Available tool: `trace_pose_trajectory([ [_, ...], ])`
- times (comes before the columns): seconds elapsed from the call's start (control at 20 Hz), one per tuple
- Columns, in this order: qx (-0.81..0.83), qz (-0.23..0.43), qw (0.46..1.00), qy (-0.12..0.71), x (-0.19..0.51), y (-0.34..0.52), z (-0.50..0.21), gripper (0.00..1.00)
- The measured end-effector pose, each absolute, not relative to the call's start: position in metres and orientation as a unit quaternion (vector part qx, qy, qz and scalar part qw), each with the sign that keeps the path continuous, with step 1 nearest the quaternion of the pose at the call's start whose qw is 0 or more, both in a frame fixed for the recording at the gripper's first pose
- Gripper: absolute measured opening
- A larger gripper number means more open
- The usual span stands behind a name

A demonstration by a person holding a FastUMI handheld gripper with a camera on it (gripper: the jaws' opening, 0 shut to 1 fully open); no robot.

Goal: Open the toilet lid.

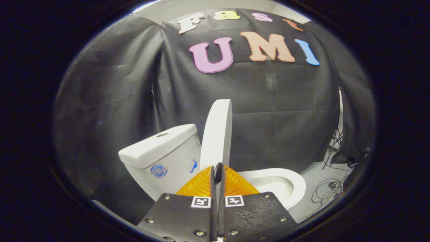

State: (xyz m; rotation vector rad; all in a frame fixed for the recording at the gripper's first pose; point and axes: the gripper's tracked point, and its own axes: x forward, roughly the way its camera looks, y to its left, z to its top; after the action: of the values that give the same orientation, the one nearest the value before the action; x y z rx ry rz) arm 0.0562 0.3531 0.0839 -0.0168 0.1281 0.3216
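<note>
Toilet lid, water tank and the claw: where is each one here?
White raised toilet lid (217, 134), gripper view: its upright face.
White ceramic water tank (161, 148), gripper view: its top cover.
Orange-and-black claw (217, 174), gripper view: closed fingertips, just before the lid's base.

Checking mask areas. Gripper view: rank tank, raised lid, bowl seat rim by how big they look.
1. Tank: largest patch.
2. Raised lid: seen nearly edge-on, so it looks narrow.
3. Seat rim: partly hidden behind the gripper, whose fingers are closed together on nothing.
Lid versus rim is close; I wouldn't rank them firmly.
</note>
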Motion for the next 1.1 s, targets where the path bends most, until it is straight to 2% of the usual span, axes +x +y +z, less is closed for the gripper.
trace_pose_trajectory([
  [1.1,-0.023,0.157,0.987,0.035,0.047,0.415,0.082,0.03],
])
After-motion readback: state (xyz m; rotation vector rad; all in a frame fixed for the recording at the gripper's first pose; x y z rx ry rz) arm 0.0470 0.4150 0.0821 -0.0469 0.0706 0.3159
